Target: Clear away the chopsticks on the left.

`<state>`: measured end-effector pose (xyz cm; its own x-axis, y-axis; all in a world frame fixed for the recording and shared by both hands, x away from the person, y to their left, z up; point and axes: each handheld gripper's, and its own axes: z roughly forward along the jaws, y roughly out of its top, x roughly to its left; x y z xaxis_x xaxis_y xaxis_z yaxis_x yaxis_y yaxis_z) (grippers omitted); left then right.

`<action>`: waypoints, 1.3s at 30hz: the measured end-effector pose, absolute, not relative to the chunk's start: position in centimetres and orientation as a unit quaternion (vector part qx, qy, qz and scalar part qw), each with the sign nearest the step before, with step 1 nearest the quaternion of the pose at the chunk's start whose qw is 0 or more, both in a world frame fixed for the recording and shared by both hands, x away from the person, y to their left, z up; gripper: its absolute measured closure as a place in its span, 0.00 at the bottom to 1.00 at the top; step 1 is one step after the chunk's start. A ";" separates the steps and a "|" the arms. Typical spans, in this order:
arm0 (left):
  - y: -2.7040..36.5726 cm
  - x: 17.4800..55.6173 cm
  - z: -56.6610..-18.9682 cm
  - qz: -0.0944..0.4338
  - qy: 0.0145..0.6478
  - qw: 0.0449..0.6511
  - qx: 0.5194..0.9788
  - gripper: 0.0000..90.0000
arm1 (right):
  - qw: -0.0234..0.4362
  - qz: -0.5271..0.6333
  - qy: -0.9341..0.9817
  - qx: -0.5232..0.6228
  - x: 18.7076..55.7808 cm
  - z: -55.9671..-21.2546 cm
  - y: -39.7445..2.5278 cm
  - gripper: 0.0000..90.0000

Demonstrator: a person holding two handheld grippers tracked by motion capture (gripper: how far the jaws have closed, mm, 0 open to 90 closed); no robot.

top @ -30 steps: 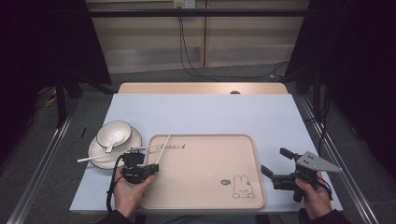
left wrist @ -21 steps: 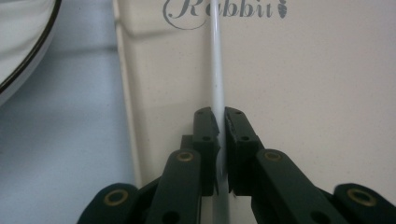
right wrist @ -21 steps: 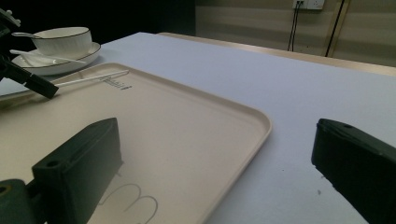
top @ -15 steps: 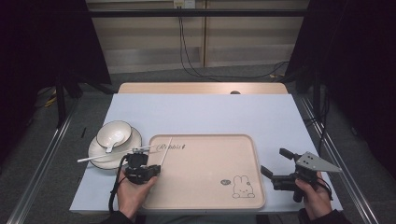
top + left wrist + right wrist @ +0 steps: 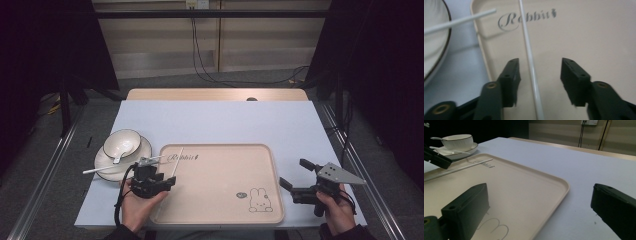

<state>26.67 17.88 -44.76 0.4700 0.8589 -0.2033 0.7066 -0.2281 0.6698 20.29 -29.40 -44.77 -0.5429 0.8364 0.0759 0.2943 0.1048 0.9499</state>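
A white chopstick [image 5: 530,57] lies on the beige tray [image 5: 220,195], pointing at the "Rabbit" lettering. My left gripper [image 5: 540,67] is open and straddles its near end, one jaw on each side, neither touching it. In the high view this gripper [image 5: 162,176] sits at the tray's left edge. A second chopstick [image 5: 459,21] rests across the plate [image 5: 102,162] with its tip over the tray rim. My right gripper [image 5: 295,173] is open, just off the tray's right edge, with nothing between its jaws [image 5: 540,192].
A white bowl [image 5: 122,142] with a spoon [image 5: 117,157] in it stands on the plate, left of the tray. A rabbit drawing [image 5: 256,200] marks the tray's near right corner. The table [image 5: 220,125] behind the tray is bare white.
My left gripper has crept slightly forward along the chopstick on the tray. The right gripper has stayed where it was.
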 end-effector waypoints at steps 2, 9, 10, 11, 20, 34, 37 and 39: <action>18.3 26.3 -44.4 0.111 0.489 0.389 0.773 0.47 | 0.255 0.532 0.698 0.404 20.3 -44.8 -29.4 0.02; 20.5 25.8 -43.1 0.128 0.445 0.430 0.775 0.26 | 0.258 0.529 0.699 0.406 20.3 -44.8 -29.4 0.02; 20.5 25.8 -43.1 0.128 0.445 0.430 0.775 0.25 | 0.258 0.530 0.699 0.406 20.3 -44.8 -29.4 0.02; 21.3 25.5 -42.7 0.137 0.432 0.437 0.777 0.23 | 0.258 0.530 0.699 0.406 20.3 -44.8 -29.4 0.02; 25.1 25.2 -41.8 0.127 0.387 0.470 0.783 0.11 | 0.257 0.533 0.694 0.409 20.4 -44.8 -29.3 0.02; 31.7 26.3 -40.3 0.140 0.326 0.473 0.807 0.06 | 0.258 0.532 0.696 0.408 20.4 -44.8 -29.3 0.02; 32.7 27.1 -40.2 0.136 0.331 0.458 0.814 0.09 | 0.257 0.532 0.695 0.409 20.4 -44.8 -29.3 0.02; 33.3 27.5 -40.3 0.141 0.317 0.453 0.821 0.12 | 0.257 0.532 0.695 0.410 20.4 -44.8 -29.3 0.02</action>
